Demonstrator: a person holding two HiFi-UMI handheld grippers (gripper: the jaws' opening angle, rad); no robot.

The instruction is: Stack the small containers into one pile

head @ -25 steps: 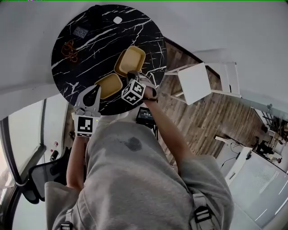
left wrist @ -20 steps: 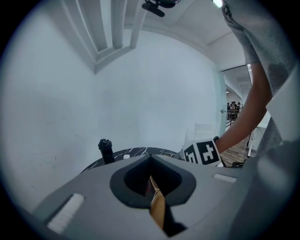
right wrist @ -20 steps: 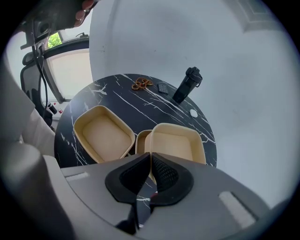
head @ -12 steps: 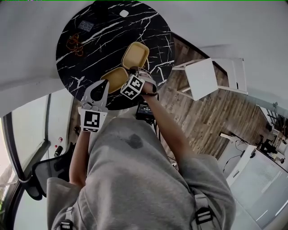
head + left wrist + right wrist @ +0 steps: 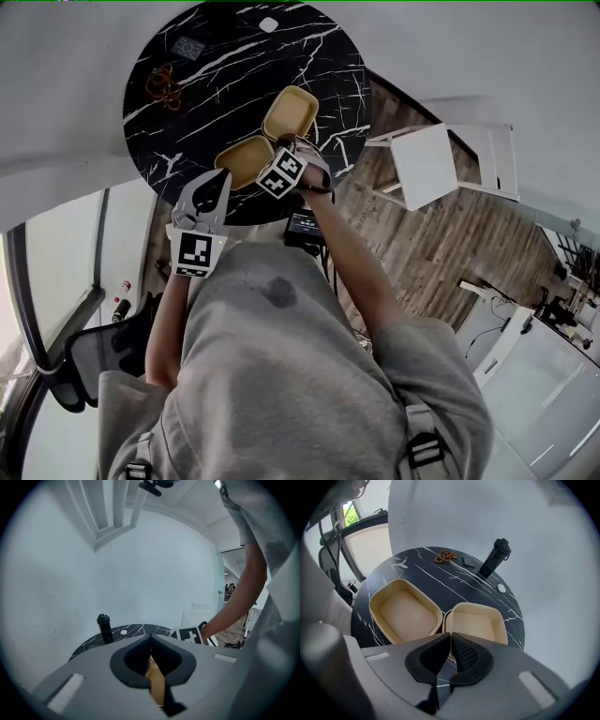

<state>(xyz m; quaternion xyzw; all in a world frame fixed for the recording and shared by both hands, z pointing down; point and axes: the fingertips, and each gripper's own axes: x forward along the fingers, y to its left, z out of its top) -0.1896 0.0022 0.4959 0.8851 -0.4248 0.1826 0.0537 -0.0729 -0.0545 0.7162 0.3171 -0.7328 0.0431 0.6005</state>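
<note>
Plainly, the right claw (image 5: pixel 450 635), clenched on nothing, is poised over the seam where the left-hand container (image 5: pixel 405 611) and right-hand container (image 5: pixel 476 623) are set side by side on the worktop (image 5: pixel 440 573); the left claw (image 5: pixel 151 639), likewise clenched empty, is held farther off

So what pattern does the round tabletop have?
The tabletop is black with thin white marble-like veins. It shows best in the right gripper view.

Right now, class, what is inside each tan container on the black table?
Both look empty: left container and right container show bare tan floors. The right tool hides the right one's near edge.
</note>
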